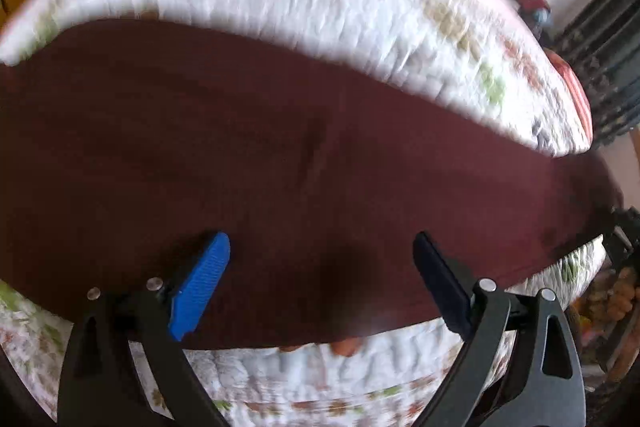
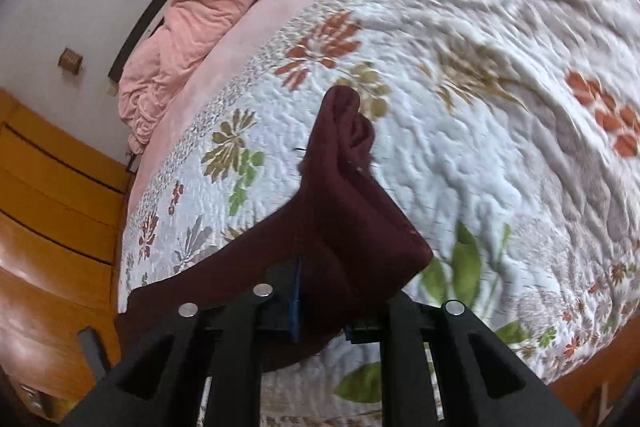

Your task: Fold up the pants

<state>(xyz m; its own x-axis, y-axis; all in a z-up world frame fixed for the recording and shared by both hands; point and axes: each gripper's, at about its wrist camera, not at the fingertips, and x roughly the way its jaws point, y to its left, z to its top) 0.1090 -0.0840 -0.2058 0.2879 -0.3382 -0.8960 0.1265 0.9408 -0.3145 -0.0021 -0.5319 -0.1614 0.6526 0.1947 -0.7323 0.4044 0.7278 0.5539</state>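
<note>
One pair of maroon pants (image 1: 280,155) lies spread on one floral quilt (image 2: 460,131), a bunched end pinched fast by the right gripper (image 2: 320,291), while the left gripper (image 1: 320,267) gapes, apparently just above the blurred cloth.

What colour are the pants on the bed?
Dark maroon pants, plain with no pattern; clearest in the left wrist view.

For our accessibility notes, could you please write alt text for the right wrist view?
The right gripper is shut on a bunched fold of dark maroon fabric pants, lifting it above a white quilted floral bedspread. A crumpled pink blanket lies at the bed's far edge.
</note>
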